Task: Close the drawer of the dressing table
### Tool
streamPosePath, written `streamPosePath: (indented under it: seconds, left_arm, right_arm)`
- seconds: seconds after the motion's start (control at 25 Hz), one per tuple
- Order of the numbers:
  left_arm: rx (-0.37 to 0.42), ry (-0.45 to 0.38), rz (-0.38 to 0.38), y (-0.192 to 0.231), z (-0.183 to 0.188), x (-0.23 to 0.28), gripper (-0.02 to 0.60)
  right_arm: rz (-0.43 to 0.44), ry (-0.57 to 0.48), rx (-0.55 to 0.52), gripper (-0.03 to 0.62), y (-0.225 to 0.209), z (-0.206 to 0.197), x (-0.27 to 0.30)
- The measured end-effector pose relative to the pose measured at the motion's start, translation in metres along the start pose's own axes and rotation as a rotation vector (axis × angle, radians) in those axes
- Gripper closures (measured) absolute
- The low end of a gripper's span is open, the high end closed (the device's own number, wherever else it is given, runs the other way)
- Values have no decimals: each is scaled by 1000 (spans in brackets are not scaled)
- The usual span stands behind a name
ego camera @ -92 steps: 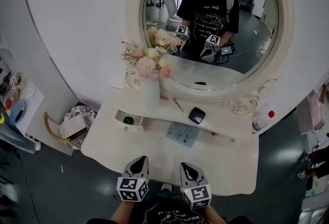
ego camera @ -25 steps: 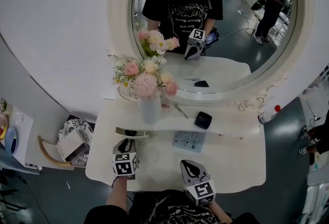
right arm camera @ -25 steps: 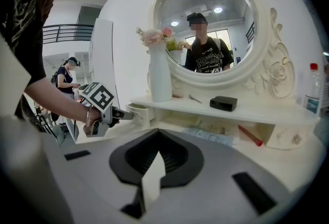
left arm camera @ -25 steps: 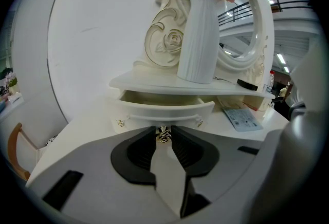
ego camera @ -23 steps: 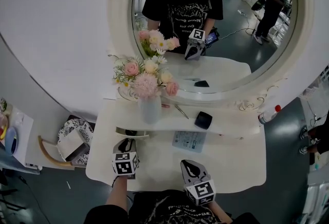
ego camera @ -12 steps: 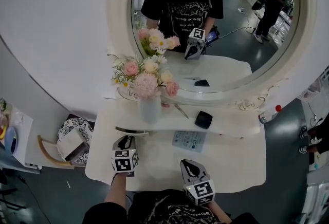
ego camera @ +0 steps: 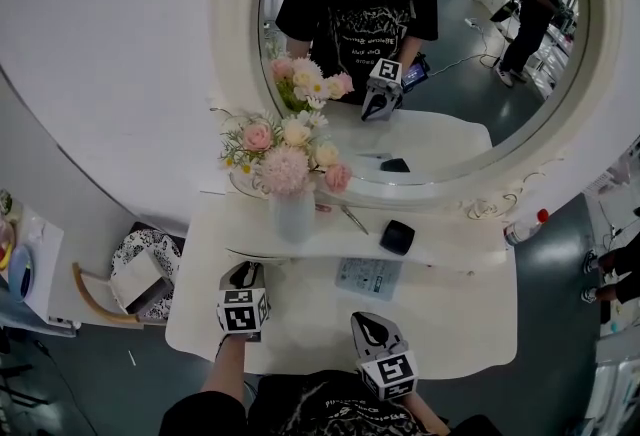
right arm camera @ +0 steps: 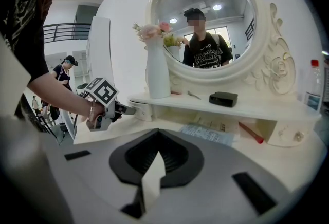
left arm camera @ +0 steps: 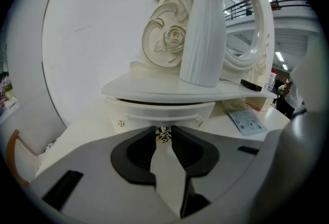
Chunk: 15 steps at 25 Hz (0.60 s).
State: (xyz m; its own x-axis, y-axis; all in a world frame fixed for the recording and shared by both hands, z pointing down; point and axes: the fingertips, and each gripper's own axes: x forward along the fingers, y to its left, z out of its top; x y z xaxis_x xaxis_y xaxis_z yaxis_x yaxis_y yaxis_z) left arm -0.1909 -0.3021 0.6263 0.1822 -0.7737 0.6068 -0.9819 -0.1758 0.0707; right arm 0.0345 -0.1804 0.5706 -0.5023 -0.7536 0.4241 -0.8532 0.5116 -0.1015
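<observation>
The small white drawer (left arm camera: 164,114) sits under the left end of the dressing table's shelf (left arm camera: 154,89), its front about flush with the shelf edge. My left gripper (left arm camera: 163,138) is shut on the drawer's little metal knob (left arm camera: 163,135). In the head view the left gripper (ego camera: 243,275) reaches under the shelf below the white vase (ego camera: 292,212). The right gripper view shows it at the drawer (right arm camera: 141,111) too. My right gripper (ego camera: 370,327) hovers over the table's front edge, jaws together and empty.
The vase of flowers (left arm camera: 203,33) stands on the shelf right above the drawer. A black box (ego camera: 397,236) and a thin tool lie further right on the shelf. A printed leaflet (ego camera: 368,277) lies on the tabletop (ego camera: 300,324). A bottle (right arm camera: 312,92) stands at the far right.
The drawer has slid in under the shelf: its open top showed a second ago and is now hidden. My left gripper went forward with it. The right gripper has not moved.
</observation>
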Motion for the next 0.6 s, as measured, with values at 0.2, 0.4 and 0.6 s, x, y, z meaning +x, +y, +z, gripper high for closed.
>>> streamPosePath:
  seconds: [0.2,0.4,0.6]
  left_arm:
    - [7,-3,11,1,4,5,479]
    - [7,-6,10,1,6,7,479]
    - [8,-9,9,1,9,10,479]
  right_arm:
    - [-1,9,-8,583,-2,-2,3]
    - [1,16,-8,583,-2,-4,4]
    - [4,20,-6,583,-3,-4,6]
